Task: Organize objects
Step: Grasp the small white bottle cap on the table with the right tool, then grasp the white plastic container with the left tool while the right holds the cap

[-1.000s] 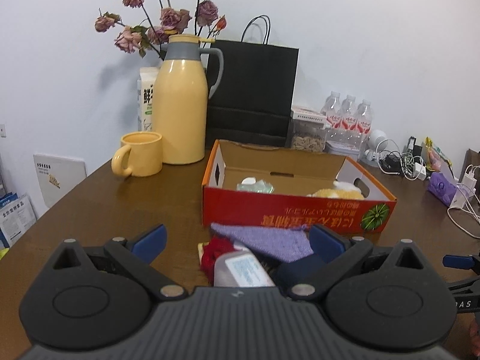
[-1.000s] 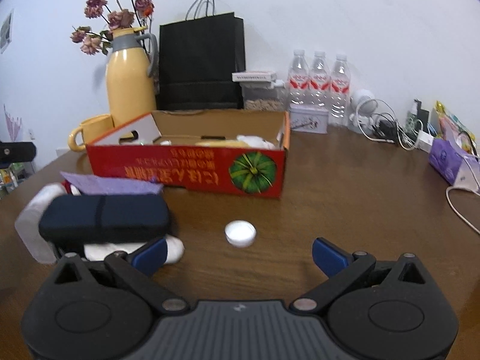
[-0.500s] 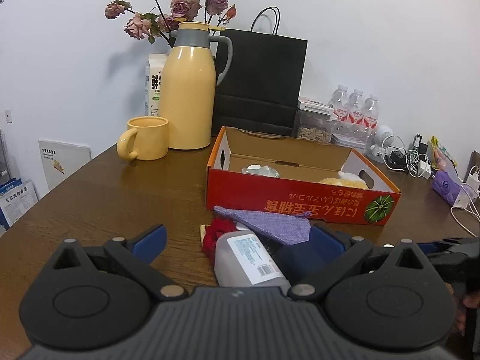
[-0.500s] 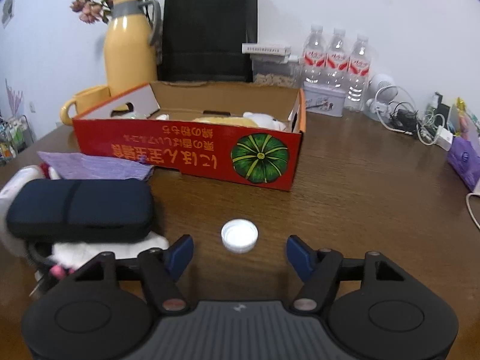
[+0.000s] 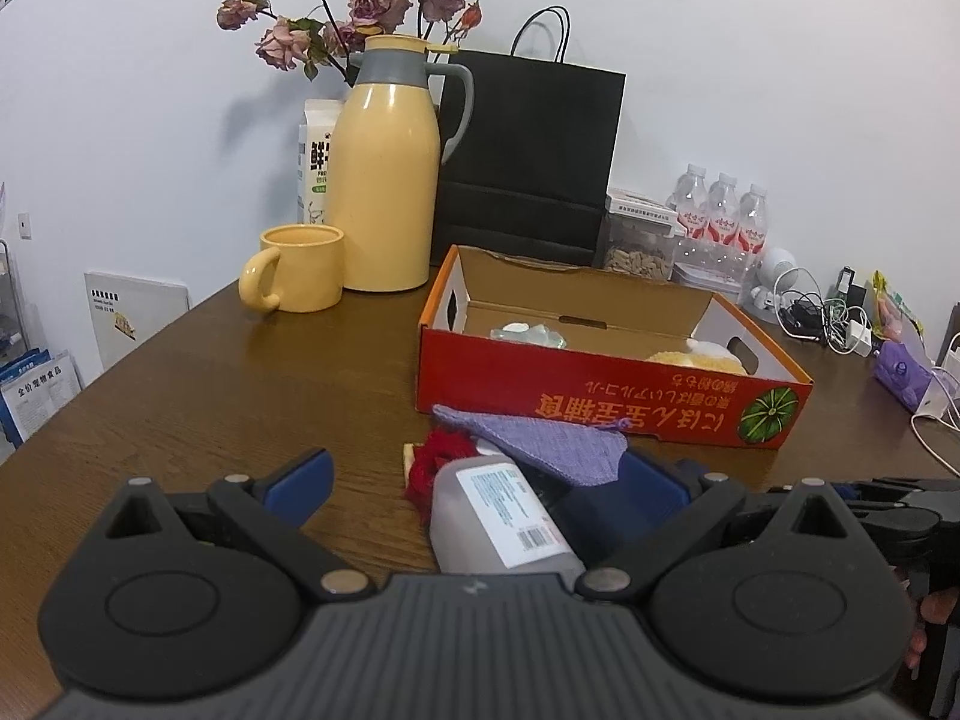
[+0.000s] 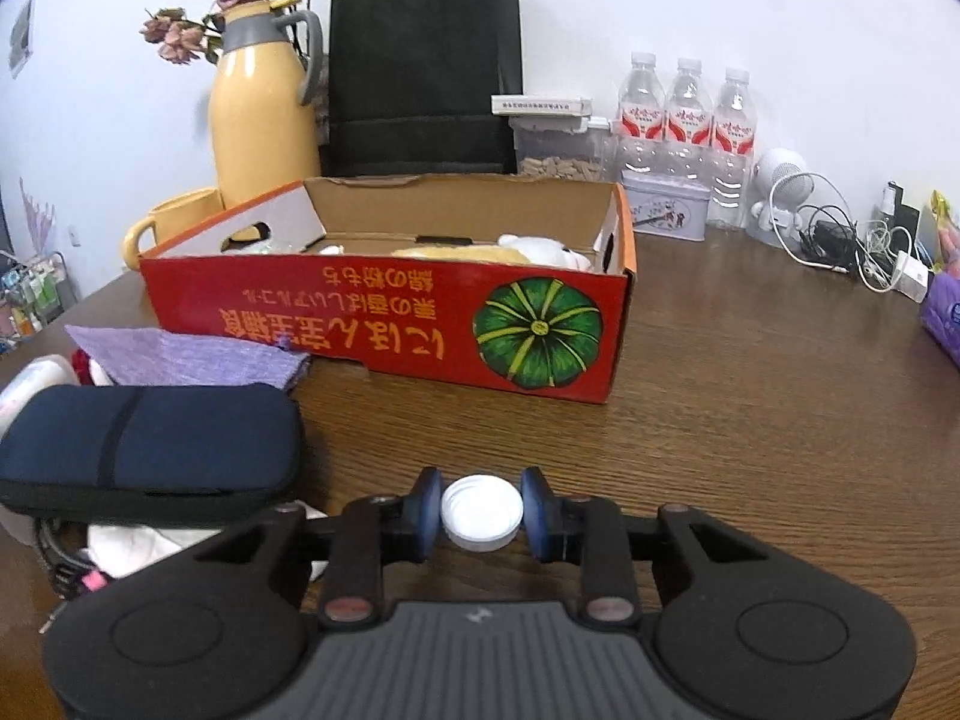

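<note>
Box sitting mid-table, clutter lying before it

The cardboard box is standing before the paper bag; the pouch is lying left of the bottle cap, the jug behind.

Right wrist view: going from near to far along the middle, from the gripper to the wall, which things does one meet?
right gripper → white cap → red box → black paper bag

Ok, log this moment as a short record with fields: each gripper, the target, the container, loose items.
right gripper: jaws have just been closing, pads now against the white cap
left gripper: open, holding nothing
container: red cardboard box, open-topped, some items already inside
loose items: navy pouch, purple cloth, translucent bottle
surface: wooden table
</note>
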Demonstrator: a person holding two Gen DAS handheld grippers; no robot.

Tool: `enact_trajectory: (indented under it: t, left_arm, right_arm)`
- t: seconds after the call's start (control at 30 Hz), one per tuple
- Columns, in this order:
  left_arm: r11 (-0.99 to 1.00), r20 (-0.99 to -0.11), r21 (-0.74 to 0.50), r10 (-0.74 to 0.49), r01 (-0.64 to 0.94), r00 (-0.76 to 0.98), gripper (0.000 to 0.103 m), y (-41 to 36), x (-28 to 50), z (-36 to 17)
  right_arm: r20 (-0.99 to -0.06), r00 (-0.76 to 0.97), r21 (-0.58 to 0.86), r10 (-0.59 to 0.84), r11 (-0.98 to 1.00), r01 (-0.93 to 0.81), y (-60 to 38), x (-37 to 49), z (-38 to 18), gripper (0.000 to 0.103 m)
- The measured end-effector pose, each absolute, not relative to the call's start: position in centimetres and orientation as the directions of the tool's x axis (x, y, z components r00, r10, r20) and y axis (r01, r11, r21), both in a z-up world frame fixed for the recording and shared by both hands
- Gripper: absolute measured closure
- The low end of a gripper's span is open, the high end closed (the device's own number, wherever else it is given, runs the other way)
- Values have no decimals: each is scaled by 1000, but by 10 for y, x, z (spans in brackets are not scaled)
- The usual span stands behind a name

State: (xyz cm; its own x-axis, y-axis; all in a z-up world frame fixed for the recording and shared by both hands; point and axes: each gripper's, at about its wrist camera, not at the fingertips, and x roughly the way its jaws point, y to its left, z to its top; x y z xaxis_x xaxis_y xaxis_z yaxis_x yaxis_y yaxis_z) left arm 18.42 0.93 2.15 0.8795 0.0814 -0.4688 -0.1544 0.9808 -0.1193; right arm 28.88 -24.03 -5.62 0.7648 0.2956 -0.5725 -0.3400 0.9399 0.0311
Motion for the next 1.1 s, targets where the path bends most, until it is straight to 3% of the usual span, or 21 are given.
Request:
enact_trajectory:
  t: [0.27,0.77,0.93,1.1]
  left_arm:
    - [977,-476,-119,98,-174,874,0,-7,182,10]
    - [972,-457,-68,172,-227,873,0,-2,161,-13]
    - [969,-466,-66,179,-236,866,15,7,160,-17]
    - [975,-457,-50,171,-217,873,16,8,169,-17]
  right_arm:
    - [-509,811,10,287,945,-328,-243,275,-49,76]
    - [-506,815,4,285,945,-328,-244,272,-50,76]
    - [-509,814,3,281,946,-325,-244,272,-50,76]
    - [-510,814,2,278,947,-322,-244,272,-51,76]
